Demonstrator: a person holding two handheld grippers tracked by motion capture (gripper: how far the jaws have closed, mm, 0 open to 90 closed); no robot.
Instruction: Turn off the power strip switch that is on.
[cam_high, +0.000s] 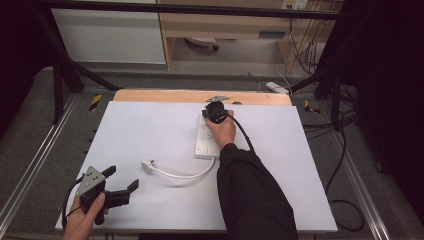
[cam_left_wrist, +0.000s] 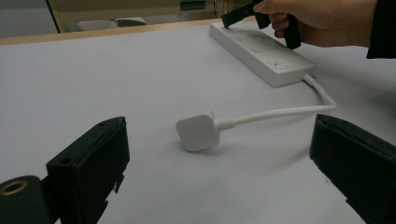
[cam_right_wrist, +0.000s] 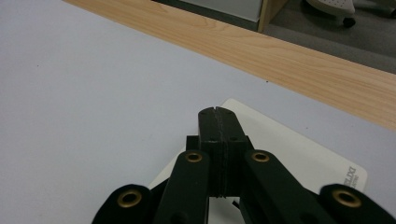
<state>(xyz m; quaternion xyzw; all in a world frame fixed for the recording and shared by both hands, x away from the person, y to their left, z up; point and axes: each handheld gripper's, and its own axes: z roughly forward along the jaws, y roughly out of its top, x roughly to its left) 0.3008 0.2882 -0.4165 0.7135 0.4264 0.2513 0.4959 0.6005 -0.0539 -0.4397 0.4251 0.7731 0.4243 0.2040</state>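
On the table (cam_high: 150, 125): power strip (cam_high: 203, 137) mid-right, right gripper (cam_right_wrist: 218, 114) fingers together pressing it. Plug (cam_left_wrist: 198, 132) lies ahead of left gripper (cam_high: 122, 182), fingers apart. Plug light, rigid; cord springy—grip plug body.

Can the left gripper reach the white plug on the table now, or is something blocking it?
Probably yes. The left gripper is open, the plug lies on bare table ahead between its jaws, and nothing stands between them.
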